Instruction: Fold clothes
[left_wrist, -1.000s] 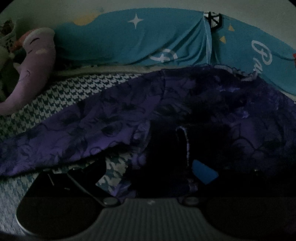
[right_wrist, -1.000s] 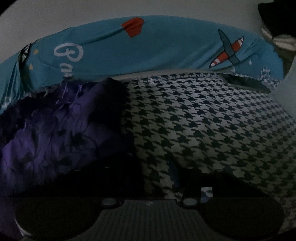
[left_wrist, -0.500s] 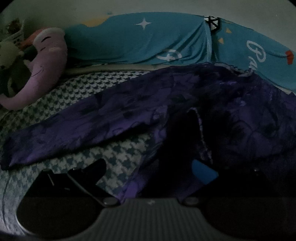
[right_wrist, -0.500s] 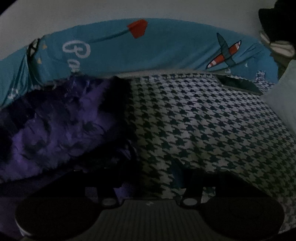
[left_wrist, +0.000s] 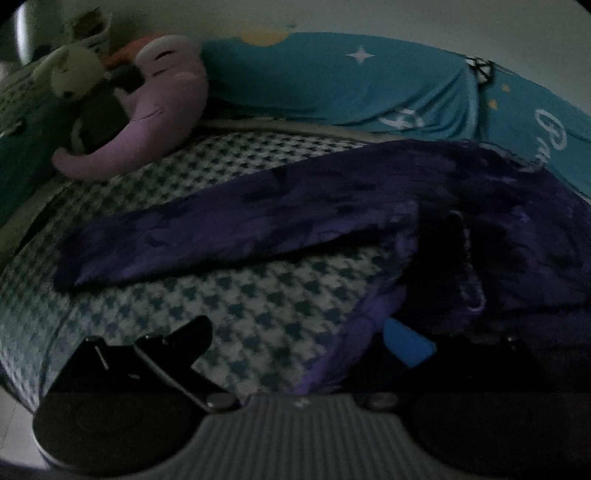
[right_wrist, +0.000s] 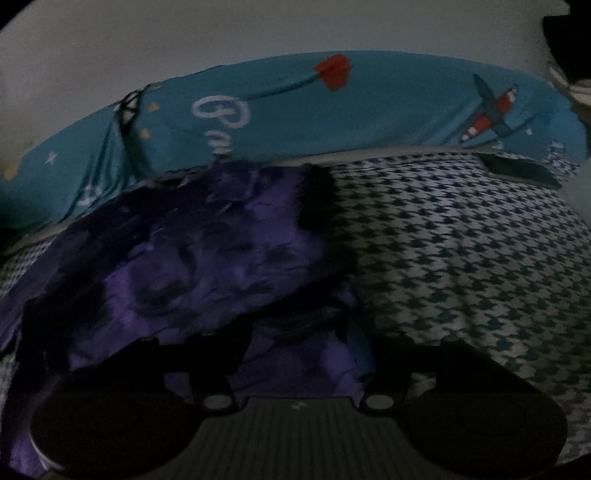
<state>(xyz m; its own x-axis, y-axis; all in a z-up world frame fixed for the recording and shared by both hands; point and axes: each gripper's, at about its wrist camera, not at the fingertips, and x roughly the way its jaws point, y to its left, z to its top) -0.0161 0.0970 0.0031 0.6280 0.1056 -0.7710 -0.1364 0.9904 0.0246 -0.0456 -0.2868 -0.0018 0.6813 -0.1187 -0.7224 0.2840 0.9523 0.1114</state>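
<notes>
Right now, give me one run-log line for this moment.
purple garment: on checked sheet | left gripper: open | right gripper: opening, garment between jaws

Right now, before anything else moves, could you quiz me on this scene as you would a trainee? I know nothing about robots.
1. Pick one: what pattern is on the bedspread? A) stripes B) houndstooth check C) plain white
2. True or false: the purple garment is already folded into a neat square.
3. Short answer: in the left wrist view, what lies at the left end of the blue pillow?

Key
1. B
2. False: it lies spread out, with one sleeve stretched across the bedspread.
3. A purple plush toy.
</notes>
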